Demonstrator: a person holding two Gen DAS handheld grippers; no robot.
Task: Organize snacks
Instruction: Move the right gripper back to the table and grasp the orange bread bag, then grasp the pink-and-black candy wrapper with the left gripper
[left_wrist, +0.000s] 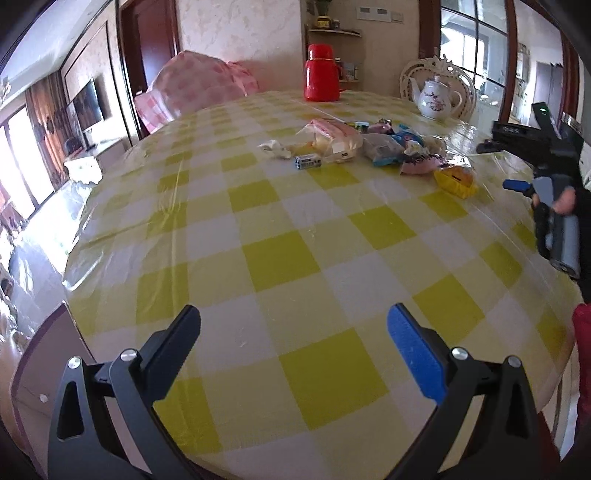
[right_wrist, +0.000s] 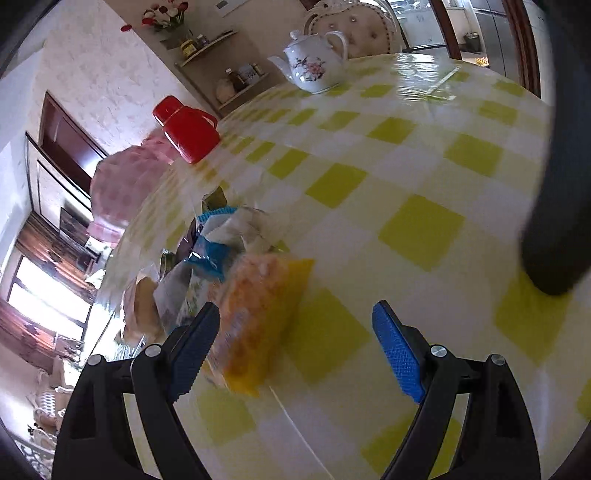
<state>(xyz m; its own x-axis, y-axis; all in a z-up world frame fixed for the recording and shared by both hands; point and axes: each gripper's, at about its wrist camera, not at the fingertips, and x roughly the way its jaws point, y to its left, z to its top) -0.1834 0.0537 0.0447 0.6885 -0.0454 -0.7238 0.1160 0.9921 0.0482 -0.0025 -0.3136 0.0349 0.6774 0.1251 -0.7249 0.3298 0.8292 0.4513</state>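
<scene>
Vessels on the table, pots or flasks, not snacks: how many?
2. A red flask stands at the far edge, behind the snack pile. A white floral teapot stands at the far right. Others could sit outside both views.

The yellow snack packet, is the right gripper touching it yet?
Cannot tell. In the right wrist view the yellow snack packet lies blurred against the left finger of the open right gripper; no contact or gap shows plainly.

The tablecloth (left_wrist: 280, 258) is yellow-and-white checked; the flask (left_wrist: 321, 74) is red; the teapot (right_wrist: 314, 66) is white with pink flowers.
</scene>
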